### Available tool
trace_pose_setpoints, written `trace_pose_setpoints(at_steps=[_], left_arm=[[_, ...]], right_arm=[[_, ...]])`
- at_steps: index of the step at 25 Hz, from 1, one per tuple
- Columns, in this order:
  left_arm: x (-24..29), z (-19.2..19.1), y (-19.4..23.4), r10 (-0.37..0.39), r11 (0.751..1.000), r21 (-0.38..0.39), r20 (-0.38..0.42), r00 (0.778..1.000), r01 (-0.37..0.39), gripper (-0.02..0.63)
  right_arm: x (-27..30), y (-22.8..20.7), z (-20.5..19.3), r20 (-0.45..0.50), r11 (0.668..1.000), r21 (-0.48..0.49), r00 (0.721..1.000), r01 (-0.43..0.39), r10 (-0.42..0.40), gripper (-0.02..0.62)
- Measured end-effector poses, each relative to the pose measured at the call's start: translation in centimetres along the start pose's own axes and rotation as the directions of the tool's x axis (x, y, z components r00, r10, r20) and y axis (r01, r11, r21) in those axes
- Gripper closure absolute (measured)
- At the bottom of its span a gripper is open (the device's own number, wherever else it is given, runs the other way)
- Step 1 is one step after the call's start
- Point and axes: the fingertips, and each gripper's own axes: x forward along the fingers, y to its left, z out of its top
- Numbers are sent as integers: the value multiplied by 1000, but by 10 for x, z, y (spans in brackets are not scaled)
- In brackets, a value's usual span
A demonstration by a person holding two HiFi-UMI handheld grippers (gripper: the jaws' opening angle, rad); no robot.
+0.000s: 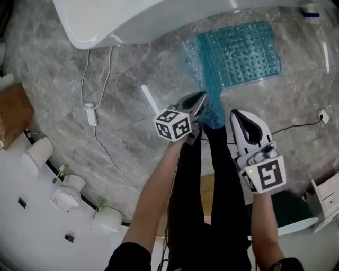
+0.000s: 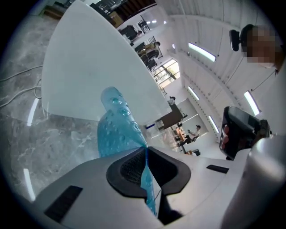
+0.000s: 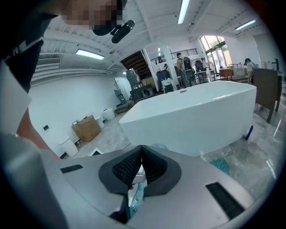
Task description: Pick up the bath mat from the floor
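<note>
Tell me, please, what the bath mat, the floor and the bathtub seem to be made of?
The bath mat: probably soft translucent blue plastic or rubber; it droops and is studded with bumps. The floor: polished grey stone or stone-look tile; veined, reflecting lamps. The bathtub: glossy white, perhaps acrylic; smooth, uniform shine.

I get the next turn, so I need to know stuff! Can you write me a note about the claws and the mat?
Left claw: shut on the edge of the bath mat.
Right claw: shut on the same edge, beside it.
Mat: near end raised, far end on the floor by the bathtub.
Done: gripped, partly lifted.
Left: raise it clear of the floor.
</note>
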Motion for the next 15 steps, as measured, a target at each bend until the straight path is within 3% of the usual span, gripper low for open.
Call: trace_pose_setpoints(at_steps=[10,15], left_arm=[[17,59,-153,-146,987,-56,68,987,150,580],[19,81,-234,-231,969,-63,91,969,237,580]], right_arm=[[-106,-43,66,94,990,17,985,143,-144,581],[-160,-57,100,133,975,28,966,221,-223,581]])
